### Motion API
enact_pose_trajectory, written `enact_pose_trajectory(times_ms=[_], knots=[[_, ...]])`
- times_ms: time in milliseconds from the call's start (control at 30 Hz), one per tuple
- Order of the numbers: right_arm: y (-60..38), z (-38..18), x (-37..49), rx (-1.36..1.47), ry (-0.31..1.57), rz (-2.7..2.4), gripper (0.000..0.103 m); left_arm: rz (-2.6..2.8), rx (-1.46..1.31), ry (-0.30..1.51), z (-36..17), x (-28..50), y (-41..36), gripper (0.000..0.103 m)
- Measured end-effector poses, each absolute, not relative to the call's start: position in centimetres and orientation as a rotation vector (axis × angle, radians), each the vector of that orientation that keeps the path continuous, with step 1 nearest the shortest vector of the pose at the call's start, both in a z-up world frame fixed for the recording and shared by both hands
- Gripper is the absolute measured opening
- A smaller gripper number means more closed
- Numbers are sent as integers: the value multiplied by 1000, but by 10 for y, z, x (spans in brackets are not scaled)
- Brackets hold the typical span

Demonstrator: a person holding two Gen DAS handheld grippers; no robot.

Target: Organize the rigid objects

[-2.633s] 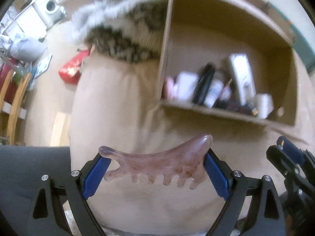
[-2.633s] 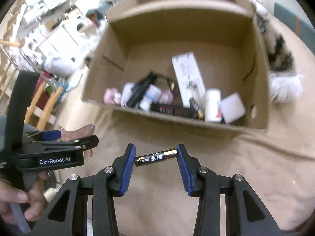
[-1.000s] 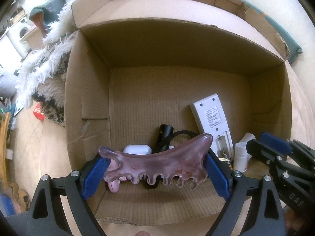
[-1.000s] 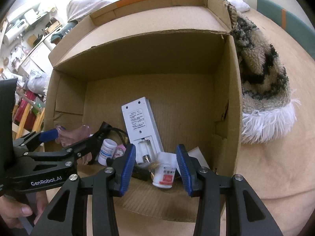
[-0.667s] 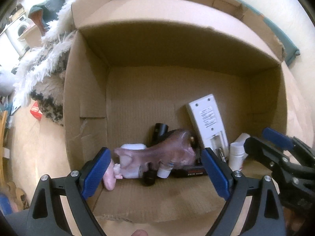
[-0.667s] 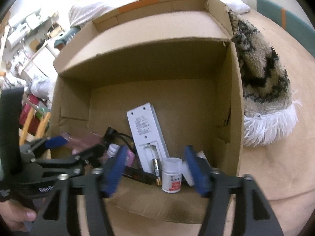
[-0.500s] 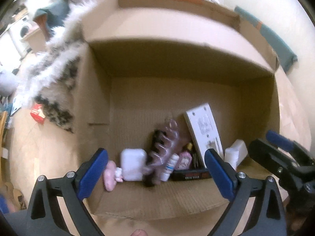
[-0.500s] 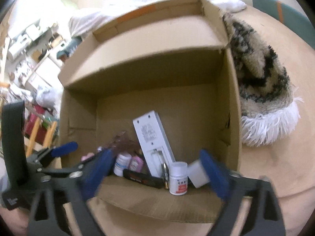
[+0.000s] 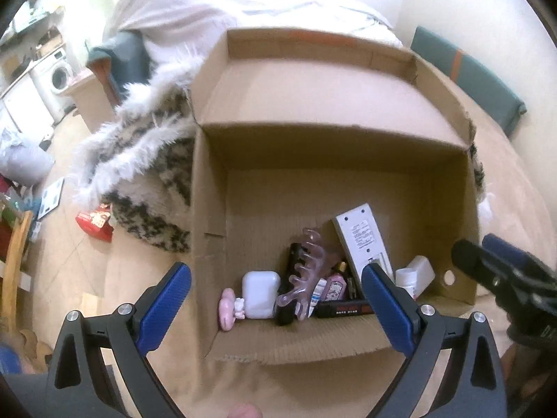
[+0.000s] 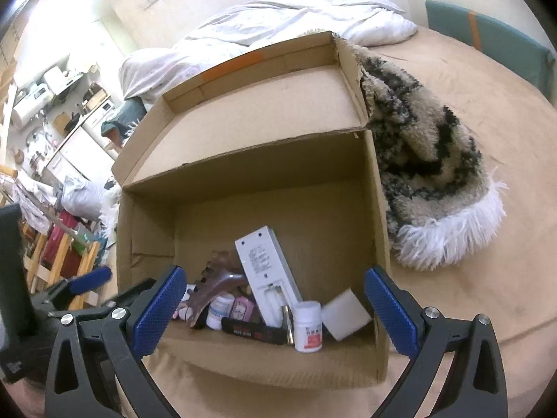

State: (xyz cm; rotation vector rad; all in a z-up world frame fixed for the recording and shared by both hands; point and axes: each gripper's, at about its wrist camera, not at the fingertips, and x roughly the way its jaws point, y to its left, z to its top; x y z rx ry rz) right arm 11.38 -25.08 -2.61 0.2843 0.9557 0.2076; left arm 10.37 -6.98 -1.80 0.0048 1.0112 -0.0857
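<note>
Both the left hand-held gripper (image 9: 276, 308) and right hand-held gripper (image 10: 275, 308) gape empty; the pink comb (image 9: 306, 275) and battery (image 10: 288, 324) lie ahead in the cardboard box (image 9: 348, 132).

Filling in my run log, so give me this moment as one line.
left gripper: open, empty | right gripper: open, empty | translucent pink comb: in brown cardboard box | gold-and-black battery: in box

Hand-held gripper (image 9: 276, 308): black frame, silver screws, blue textured pads (image 9: 163, 304)
</note>
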Motion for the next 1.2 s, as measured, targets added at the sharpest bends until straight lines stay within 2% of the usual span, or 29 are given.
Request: enact_pose_trajectory(times_ms=[200, 467, 767, 967, 1067, 1200], knots=[[-249, 0, 90, 270, 926, 204, 103, -65, -69, 967, 7, 79, -49, 98], [-251, 20, 47, 247, 880, 202, 103, -22, -17, 897, 27, 35, -31, 98], [-248, 28, 16, 219, 816, 203, 103, -32, -33, 883, 20, 5, -22, 98], [-246, 9, 7, 217, 801, 188, 103, -33, -21, 849, 12, -1, -25, 98], [-251, 2, 14, 272, 815, 186, 103, -67, -71, 841, 9, 0, -22, 103], [-256, 3, 18, 271, 791, 142, 103, -59, -96, 866, 3, 8, -21, 103]])
